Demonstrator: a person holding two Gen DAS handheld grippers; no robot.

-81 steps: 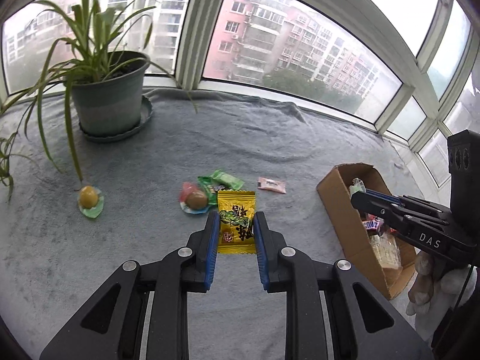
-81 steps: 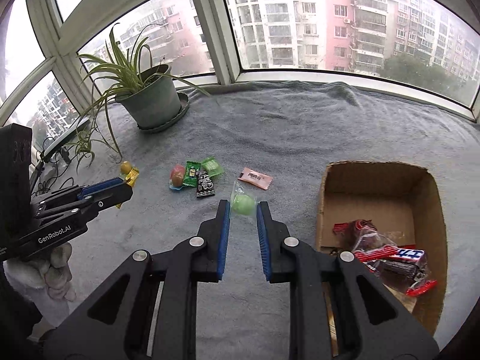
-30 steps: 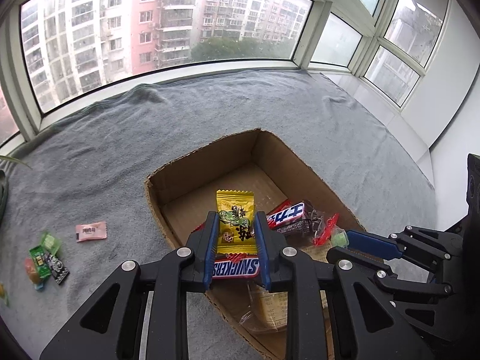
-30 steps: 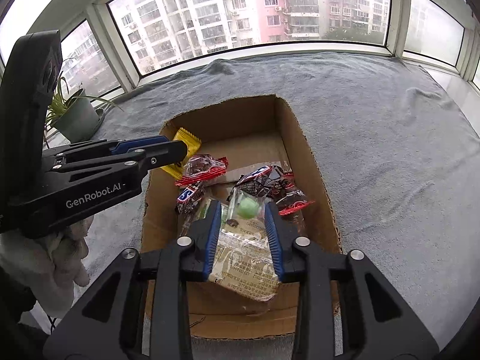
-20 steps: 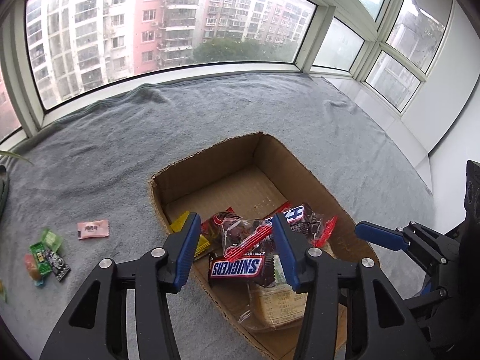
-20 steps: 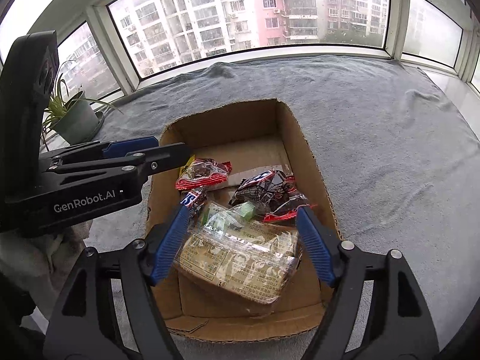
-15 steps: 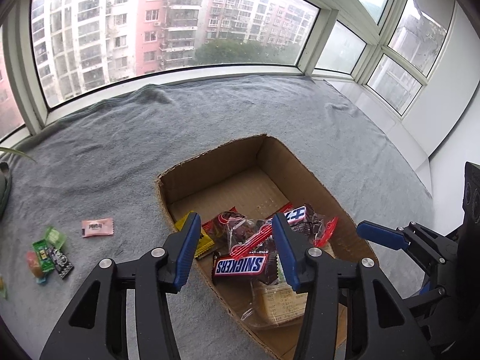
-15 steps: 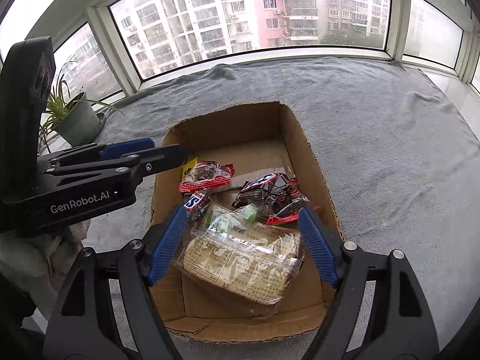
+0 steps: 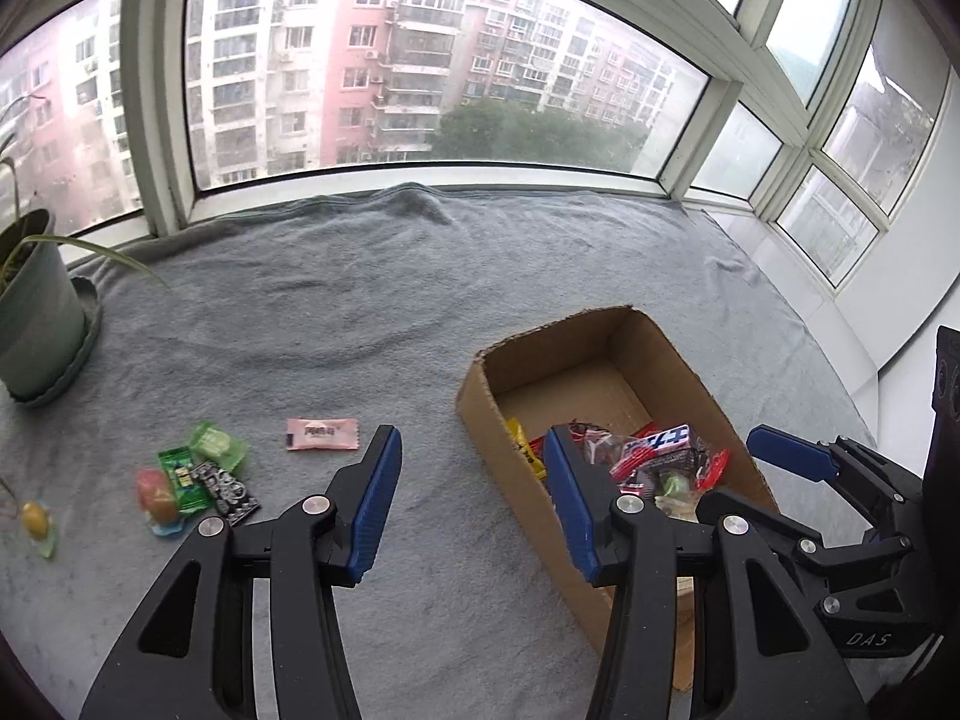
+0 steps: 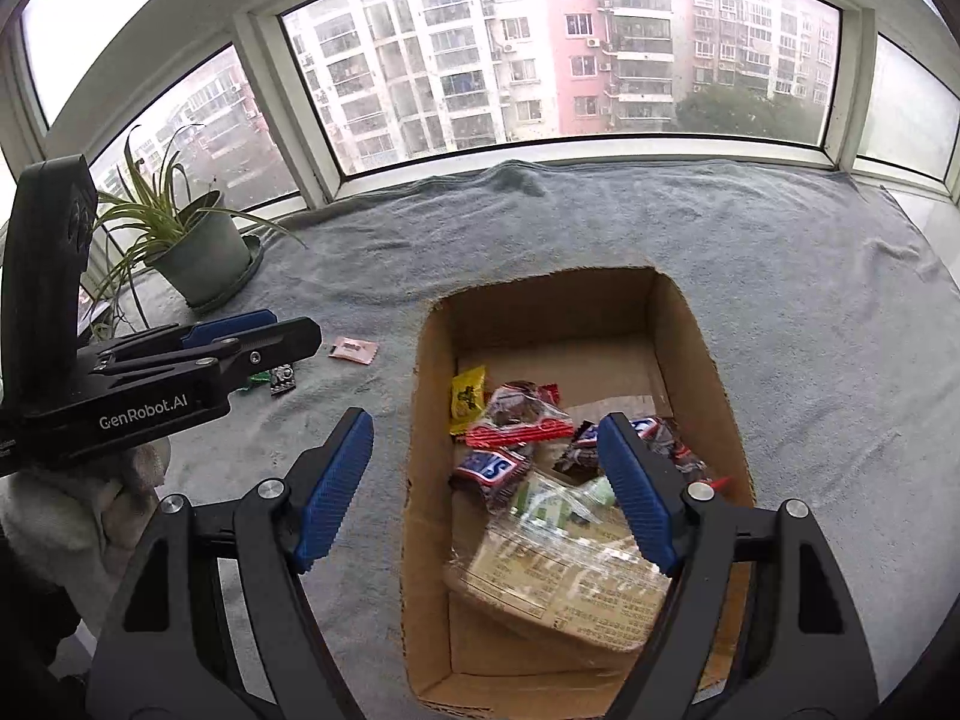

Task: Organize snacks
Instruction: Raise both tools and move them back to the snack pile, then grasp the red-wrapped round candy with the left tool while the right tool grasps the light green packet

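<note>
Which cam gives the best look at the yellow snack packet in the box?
Right wrist: the yellow packet lies fully exposed against the cardboard box wall. Left wrist shows only a sliver, cut off by the box's near wall.

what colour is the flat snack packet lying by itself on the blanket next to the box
Pink packet, clearest in the left wrist view.

In the left wrist view the cardboard box (image 9: pixel 606 354) sits at right centre on the blanket-covered bench (image 9: pixel 360 300), snack packs (image 9: pixel 648 462) piled in its near end. A lone sachet (image 9: pixel 322 434) lies left of the box, a loose cluster of sweets (image 9: pixel 198 480) further left, and the potted plant (image 9: pixel 36 330) stands at the far left edge.
</note>
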